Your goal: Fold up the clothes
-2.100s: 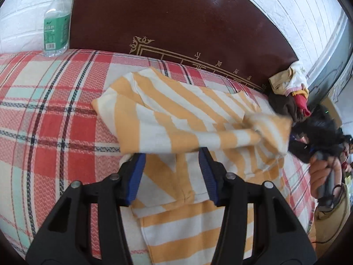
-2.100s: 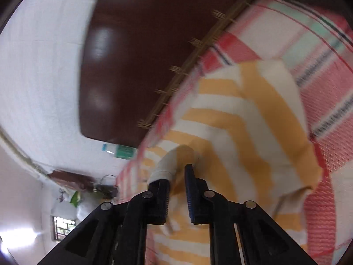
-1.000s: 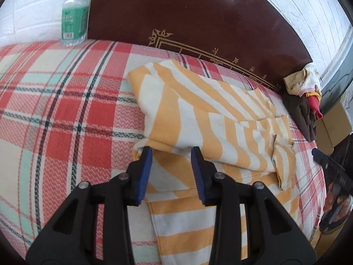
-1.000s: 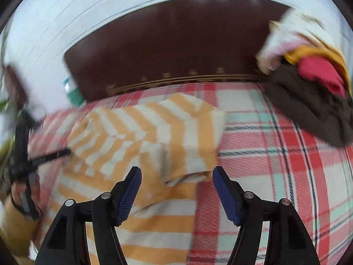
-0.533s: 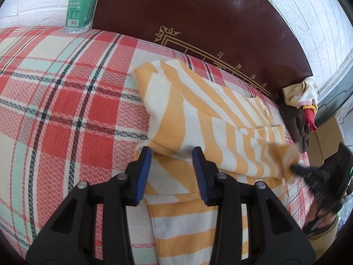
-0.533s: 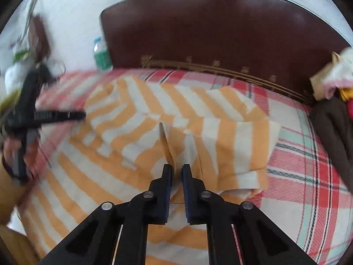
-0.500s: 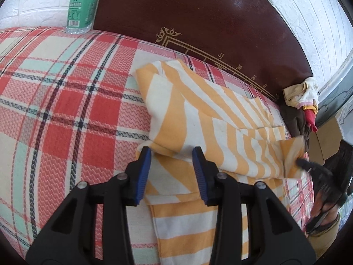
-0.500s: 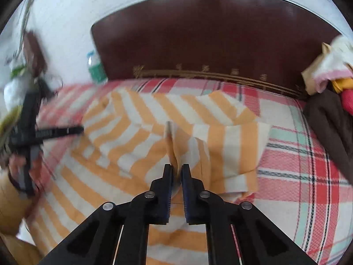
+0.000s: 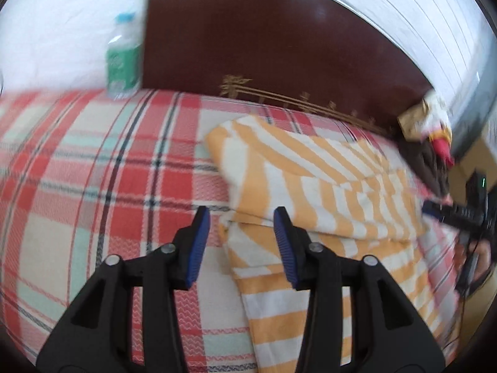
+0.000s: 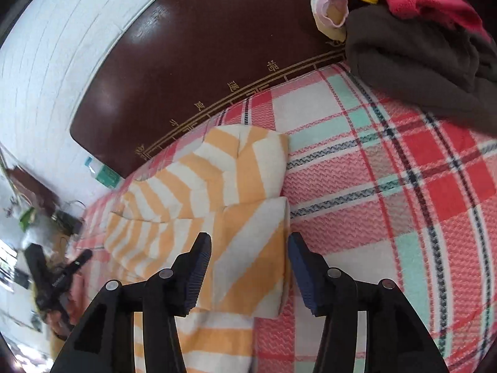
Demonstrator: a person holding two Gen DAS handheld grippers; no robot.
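Observation:
An orange-and-white striped garment point(image 9: 313, 186) lies on the plaid bed, its upper part folded over the lower part. My left gripper point(image 9: 240, 236) is open, hovering just above the garment's left folded edge with nothing between its fingers. In the right wrist view the same garment point(image 10: 217, 186) shows both sleeves laid inward. My right gripper point(image 10: 248, 264) is open over the garment's right edge, holding nothing. The right gripper also shows at the far right of the left wrist view, blurred.
A red, white and teal plaid bedcover point(image 9: 93, 186) spans the bed. A dark brown headboard point(image 9: 264, 46) stands behind. A green-labelled water bottle point(image 9: 122, 59) sits at the back left. A pile of dark, red, yellow and pink clothes point(image 10: 419, 31) lies at the back right.
My right gripper let go of the sleeve fold it was pinching and has opened and drawn back to the garment's right edge. My left gripper shifted slightly left, staying open.

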